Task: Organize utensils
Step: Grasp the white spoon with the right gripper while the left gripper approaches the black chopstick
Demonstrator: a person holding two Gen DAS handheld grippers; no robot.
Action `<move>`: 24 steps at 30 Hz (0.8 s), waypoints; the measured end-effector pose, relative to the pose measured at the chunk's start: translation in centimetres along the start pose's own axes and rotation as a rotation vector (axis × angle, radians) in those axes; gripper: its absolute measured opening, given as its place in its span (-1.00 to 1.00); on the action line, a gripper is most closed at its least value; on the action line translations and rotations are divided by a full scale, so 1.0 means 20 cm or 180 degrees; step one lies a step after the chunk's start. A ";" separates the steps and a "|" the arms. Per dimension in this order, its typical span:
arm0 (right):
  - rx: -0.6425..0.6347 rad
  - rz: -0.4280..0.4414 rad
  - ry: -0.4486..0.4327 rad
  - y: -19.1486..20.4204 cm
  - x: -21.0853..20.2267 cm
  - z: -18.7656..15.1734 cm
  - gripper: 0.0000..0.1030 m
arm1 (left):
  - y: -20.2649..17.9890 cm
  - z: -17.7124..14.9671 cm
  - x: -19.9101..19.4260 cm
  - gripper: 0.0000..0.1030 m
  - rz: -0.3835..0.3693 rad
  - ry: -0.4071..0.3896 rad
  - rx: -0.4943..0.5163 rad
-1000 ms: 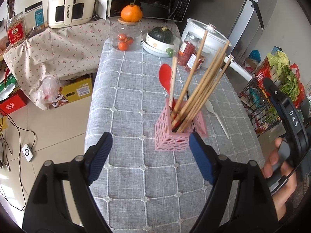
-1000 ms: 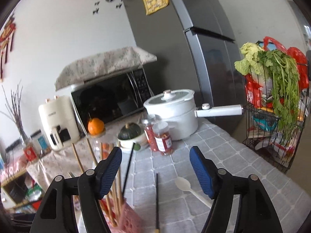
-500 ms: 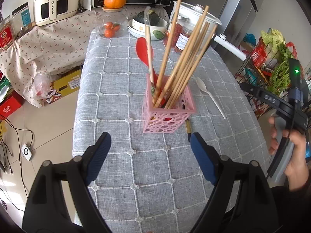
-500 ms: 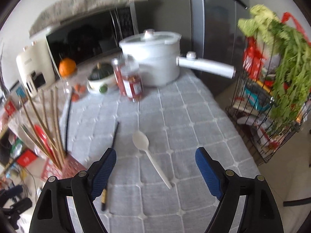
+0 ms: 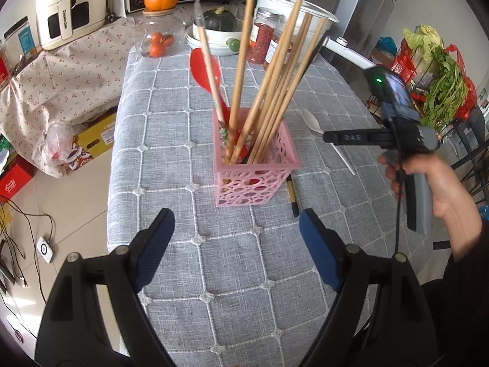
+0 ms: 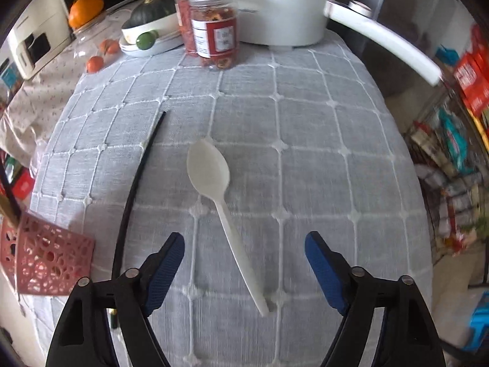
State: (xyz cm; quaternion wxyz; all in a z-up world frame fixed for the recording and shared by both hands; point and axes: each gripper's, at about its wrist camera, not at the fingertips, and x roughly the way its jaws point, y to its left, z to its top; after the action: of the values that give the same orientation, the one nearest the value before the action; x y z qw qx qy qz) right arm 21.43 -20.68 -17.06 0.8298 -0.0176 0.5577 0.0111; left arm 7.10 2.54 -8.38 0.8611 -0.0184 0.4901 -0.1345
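A pink perforated basket (image 5: 255,180) stands on the grey checked tablecloth (image 5: 171,153), holding several wooden chopsticks (image 5: 275,91) and a red spatula (image 5: 205,68). My left gripper (image 5: 235,244) hovers open in front of it, nothing between its fingers. In the right wrist view a white plastic spoon (image 6: 220,202) lies on the cloth with its handle running toward my right gripper (image 6: 244,270). That gripper's jaws are closing, apart from the handle on both sides. A black chopstick (image 6: 137,180) lies left of the spoon, beside the basket (image 6: 45,263).
At the table's far end stand two jars of red food (image 6: 218,35), a white pot with a long handle (image 6: 379,39), a bowl with a dark squash (image 5: 218,23) and a glass jar of small oranges (image 5: 159,41). A wire rack with greens (image 5: 443,70) stands right of the table.
My right gripper has tipped down from facing the wall and fridge to looking at the tabletop, and has come low over the white spoon. The left gripper has drawn a little closer to the basket.
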 end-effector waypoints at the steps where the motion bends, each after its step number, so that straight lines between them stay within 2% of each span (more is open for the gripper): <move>1: -0.0053 0.0014 0.0010 0.02 0.02 0.02 0.34 | -0.01 0.00 0.00 0.63 0.0006 -0.0010 0.0034; 2: -0.0077 0.0030 0.0034 0.03 0.04 0.03 0.26 | -0.03 0.00 -0.01 0.63 0.0013 -0.0020 0.0077; 4: -0.0087 0.0074 0.0127 0.05 0.10 0.07 -0.03 | -0.05 0.00 -0.01 0.63 0.0026 -0.0038 0.0166; 8: -0.0056 0.0095 0.0194 0.05 0.17 0.09 -0.38 | -0.09 0.00 -0.02 0.63 0.0062 -0.0068 0.0303; 9: -0.0067 0.0107 0.0163 0.04 0.17 0.10 -0.75 | -0.10 0.00 -0.02 0.62 0.0060 -0.0080 0.0326; 10: -0.0073 0.0133 0.0165 0.04 0.17 0.10 -0.83 | -0.11 0.00 -0.03 0.63 0.0060 -0.0098 0.0356; 15: -0.0056 0.0222 0.0104 -0.02 0.10 0.08 -0.83 | -0.21 0.02 -0.08 0.63 0.0092 -0.0215 0.0522; 19: 0.0052 0.0285 0.0010 -0.15 -0.02 0.03 -0.83 | -0.40 0.04 -0.08 0.63 -0.0038 -0.0264 0.0650; 24: 0.0292 0.0384 -0.0101 -0.39 -0.17 -0.05 -0.83 | -0.75 0.05 0.13 0.63 -0.0190 -0.0012 0.0870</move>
State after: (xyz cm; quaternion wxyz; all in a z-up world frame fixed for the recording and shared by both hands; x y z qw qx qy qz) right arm 19.46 -28.46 -14.12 0.8363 0.0543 0.5444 0.0358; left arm 5.99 -12.64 -7.54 0.8520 0.0843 0.4648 -0.2255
